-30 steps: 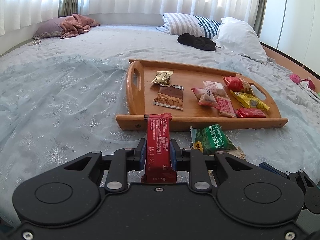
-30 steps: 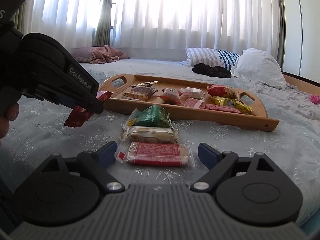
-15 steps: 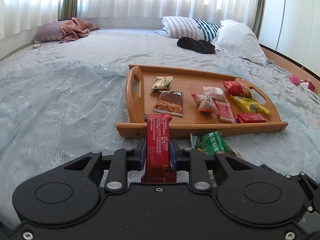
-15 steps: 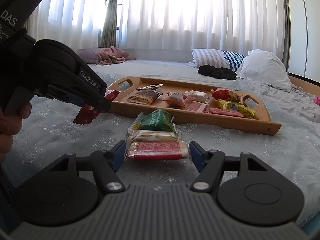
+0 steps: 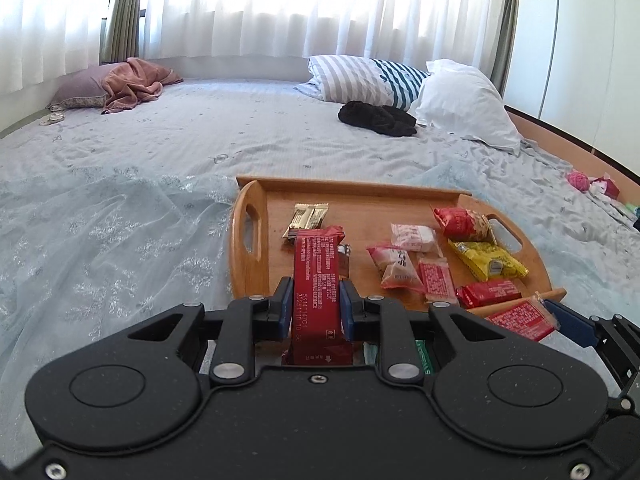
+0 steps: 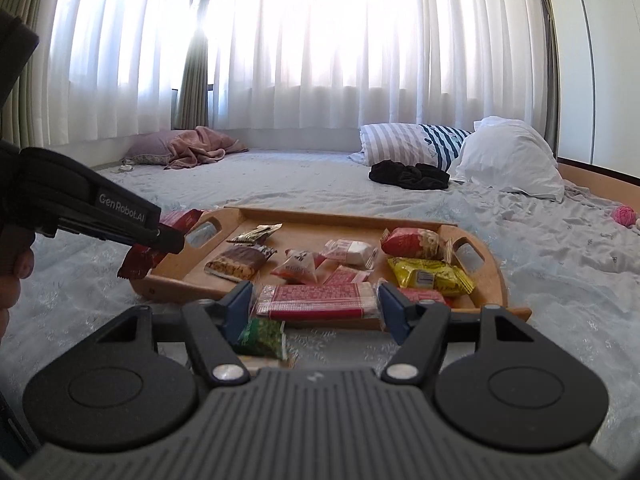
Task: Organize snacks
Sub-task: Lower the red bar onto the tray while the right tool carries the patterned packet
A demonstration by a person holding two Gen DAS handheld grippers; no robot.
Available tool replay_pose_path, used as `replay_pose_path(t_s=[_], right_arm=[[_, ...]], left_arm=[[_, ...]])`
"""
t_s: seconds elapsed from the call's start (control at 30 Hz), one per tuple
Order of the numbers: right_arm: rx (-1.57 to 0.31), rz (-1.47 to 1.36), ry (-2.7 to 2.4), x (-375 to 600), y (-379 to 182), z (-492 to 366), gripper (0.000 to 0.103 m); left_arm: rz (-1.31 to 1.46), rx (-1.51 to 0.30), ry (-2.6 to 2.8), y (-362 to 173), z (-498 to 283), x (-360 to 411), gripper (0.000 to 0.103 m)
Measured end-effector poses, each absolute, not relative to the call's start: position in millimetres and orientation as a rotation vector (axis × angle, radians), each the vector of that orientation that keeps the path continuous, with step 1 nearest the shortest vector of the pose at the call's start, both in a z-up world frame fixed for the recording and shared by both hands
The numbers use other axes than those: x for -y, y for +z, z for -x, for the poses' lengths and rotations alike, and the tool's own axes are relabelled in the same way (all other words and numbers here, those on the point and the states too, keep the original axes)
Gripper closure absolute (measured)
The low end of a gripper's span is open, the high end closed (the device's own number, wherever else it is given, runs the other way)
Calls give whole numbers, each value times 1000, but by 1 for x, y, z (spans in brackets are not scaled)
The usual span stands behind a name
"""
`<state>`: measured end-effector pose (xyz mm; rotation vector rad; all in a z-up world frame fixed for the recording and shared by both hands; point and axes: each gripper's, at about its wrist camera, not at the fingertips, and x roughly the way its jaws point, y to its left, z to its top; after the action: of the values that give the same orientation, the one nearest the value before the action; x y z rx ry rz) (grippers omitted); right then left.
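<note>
My left gripper (image 5: pixel 316 308) is shut on a red snack bar (image 5: pixel 318 276), held upright over the near edge of the wooden tray (image 5: pixel 245 248). From the right wrist view the same bar (image 6: pixel 138 260) hangs by the tray's left handle (image 6: pixel 204 232). My right gripper (image 6: pixel 316 304) is shut on a red-and-white wafer pack (image 6: pixel 316 300), gripped by its two ends and lifted off the bed just before the tray. A green packet (image 6: pixel 260 336) lies on the bedspread beneath it. Several wrapped snacks lie in the tray.
The tray rests on a pale blue bedspread (image 5: pixel 120 240). Striped and white pillows (image 5: pixel 460 100) and a black garment (image 5: pixel 376 118) lie at the far right. A pink blanket (image 5: pixel 132 84) is far left. The bed's wooden edge (image 5: pixel 560 132) runs along the right.
My right gripper closed on the wafer pack and lifted it off the bed toward the tray. My left gripper rose and moved forward with the red bar, now over the tray's edge.
</note>
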<state>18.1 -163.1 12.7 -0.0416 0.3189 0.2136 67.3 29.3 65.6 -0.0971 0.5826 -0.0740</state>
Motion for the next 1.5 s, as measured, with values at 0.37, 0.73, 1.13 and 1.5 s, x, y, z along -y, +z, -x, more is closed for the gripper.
replay_pose_path(t_s=[0.37, 0.73, 1.13, 1.5], right_arm=[[-369, -38, 212, 197, 48, -113, 33], [-537, -71, 218, 225, 48, -230, 33], [-702, -92, 200, 225, 20, -310, 33], [-751, -89, 188, 222, 6, -322, 32]], left_arm=[[123, -591, -139, 82, -138, -17, 80], [121, -669, -167, 72, -237, -1, 80], [104, -767, -66, 40, -318, -14, 80], [88, -802, -52, 23, -330, -12, 80]])
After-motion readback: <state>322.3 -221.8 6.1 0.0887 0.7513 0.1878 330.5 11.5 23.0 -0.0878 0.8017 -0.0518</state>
